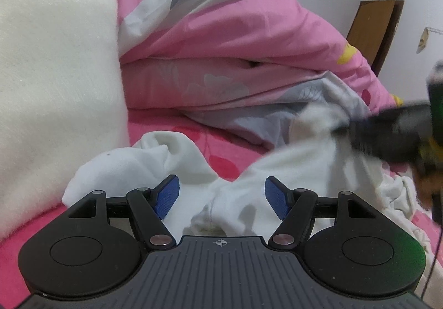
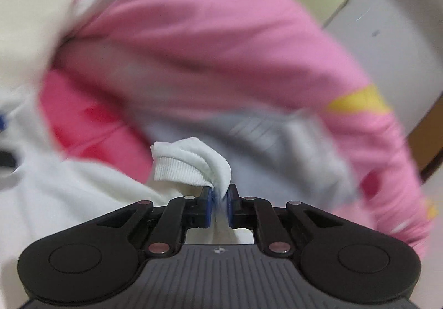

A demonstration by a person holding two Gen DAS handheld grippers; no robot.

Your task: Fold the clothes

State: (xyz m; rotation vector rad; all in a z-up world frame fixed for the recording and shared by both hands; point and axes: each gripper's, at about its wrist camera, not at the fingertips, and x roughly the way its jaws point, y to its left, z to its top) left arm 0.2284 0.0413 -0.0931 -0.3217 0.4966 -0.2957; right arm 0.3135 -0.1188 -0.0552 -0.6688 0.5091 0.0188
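A white garment (image 1: pixel 133 167) lies crumpled on the pink bed sheet (image 1: pixel 221 143). My left gripper (image 1: pixel 221 195) hovers over it with its blue pads wide apart, open, white cloth below and between them but not pinched. My right gripper (image 2: pixel 220 203) is shut on a ribbed white cuff or hem of the garment (image 2: pixel 191 162), which sticks up above the pads. In the left wrist view the right gripper (image 1: pixel 343 129) shows blurred at the right, lifting a white corner (image 1: pixel 313 120) of the garment.
A bunched pink and grey duvet (image 1: pixel 235 40) lies behind the garment. A cream fleece blanket or pillow (image 1: pixel 55 59) stands at the left. A white wall and a brown door (image 1: pixel 371 29) are at the far right.
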